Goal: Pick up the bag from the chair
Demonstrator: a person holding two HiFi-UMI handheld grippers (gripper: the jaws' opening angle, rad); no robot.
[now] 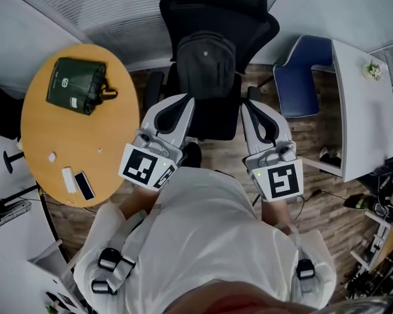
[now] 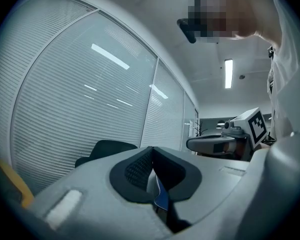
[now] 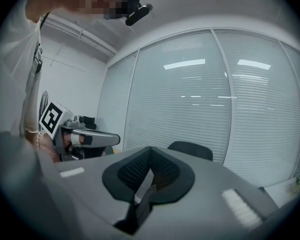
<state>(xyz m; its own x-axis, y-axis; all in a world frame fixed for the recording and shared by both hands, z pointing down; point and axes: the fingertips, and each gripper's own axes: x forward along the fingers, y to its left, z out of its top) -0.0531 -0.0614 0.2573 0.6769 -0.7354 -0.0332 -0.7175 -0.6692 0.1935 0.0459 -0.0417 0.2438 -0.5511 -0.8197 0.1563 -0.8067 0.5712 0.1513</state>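
Step in hand: approach; no grasp yet. The dark grey fabric backpack (image 1: 206, 61) sits upright on the seat of the black high-backed office chair (image 1: 249, 25), leaning on the backrest. The left gripper (image 1: 182, 104) and right gripper (image 1: 251, 110) are side by side before the seat, apart from the bag. Both jaw pairs are fully together with nothing between them. Judgement: next, open the jaws, then reach for a strap or the top edge. The green pouch (image 1: 75, 84) on the round wooden table (image 1: 111, 136) is not the target.

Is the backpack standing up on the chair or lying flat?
Standing up. The backpack sits on the black chair, top end up, leaning against the backrest.
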